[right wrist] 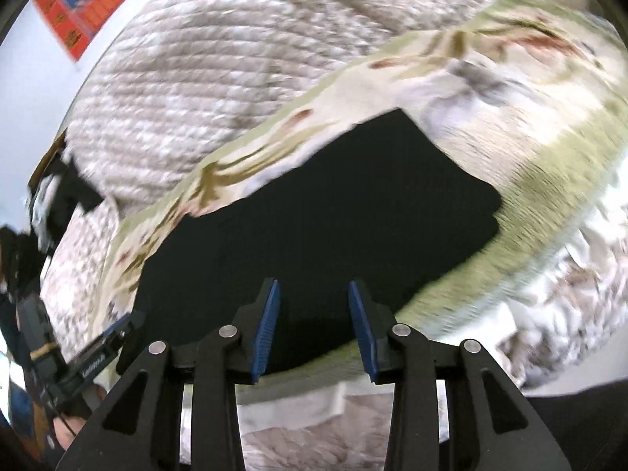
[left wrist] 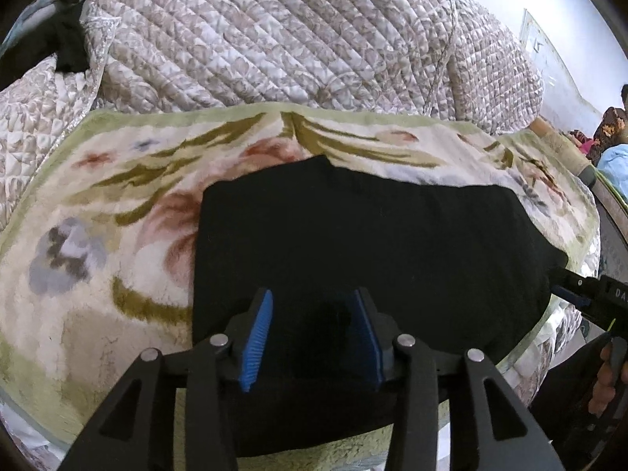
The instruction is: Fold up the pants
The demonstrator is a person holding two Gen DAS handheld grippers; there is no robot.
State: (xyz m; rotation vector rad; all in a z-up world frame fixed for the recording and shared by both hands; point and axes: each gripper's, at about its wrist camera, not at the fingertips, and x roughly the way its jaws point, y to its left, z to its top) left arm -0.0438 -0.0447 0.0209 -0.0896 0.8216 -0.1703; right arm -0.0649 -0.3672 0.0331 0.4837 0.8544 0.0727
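Note:
The black pants lie folded into a flat, wide rectangle on a floral blanket. My left gripper hovers over the near edge of the pants, open, its blue pads apart and gripping nothing. At the right edge of that view the right gripper points at the right end of the pants. In the blurred right wrist view, my right gripper is open over the near edge of the pants, nothing between its pads. The left gripper shows at lower left.
A quilted grey-white bedspread rises behind the blanket. Another dark garment lies at the far left. A hand holds the right gripper's handle. A red and blue poster hangs on the wall.

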